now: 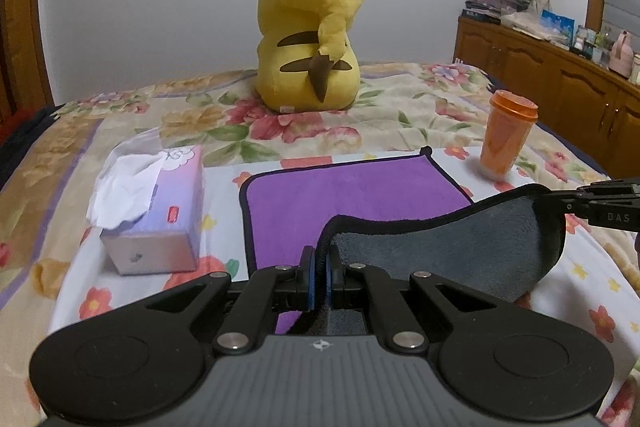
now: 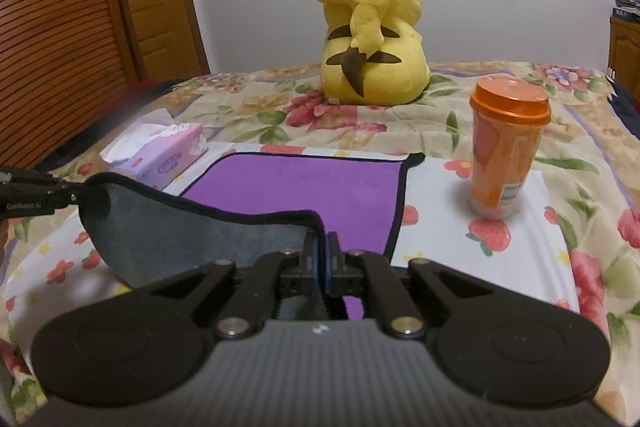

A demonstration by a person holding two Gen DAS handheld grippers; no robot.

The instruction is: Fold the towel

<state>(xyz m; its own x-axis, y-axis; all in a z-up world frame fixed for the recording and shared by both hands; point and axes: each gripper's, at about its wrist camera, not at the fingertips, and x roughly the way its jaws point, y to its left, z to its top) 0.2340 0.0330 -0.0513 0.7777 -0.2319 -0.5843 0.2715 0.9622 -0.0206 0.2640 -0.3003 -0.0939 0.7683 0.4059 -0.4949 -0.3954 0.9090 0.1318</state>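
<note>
"COTTON" on the tissue box (image 2: 170,157); "DAS" on the right tool (image 1: 560,201).

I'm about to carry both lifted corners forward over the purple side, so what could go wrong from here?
1. The orange cup stands close beside the towel's far right corner; the right hand-held gripper could tip it as it goes forward.
2. The tissue box sits just off the left edge and may get nudged by the left hand-held gripper.
3. Each grip is only on a thin hemmed corner, so one could slip and skew the fold.
</note>
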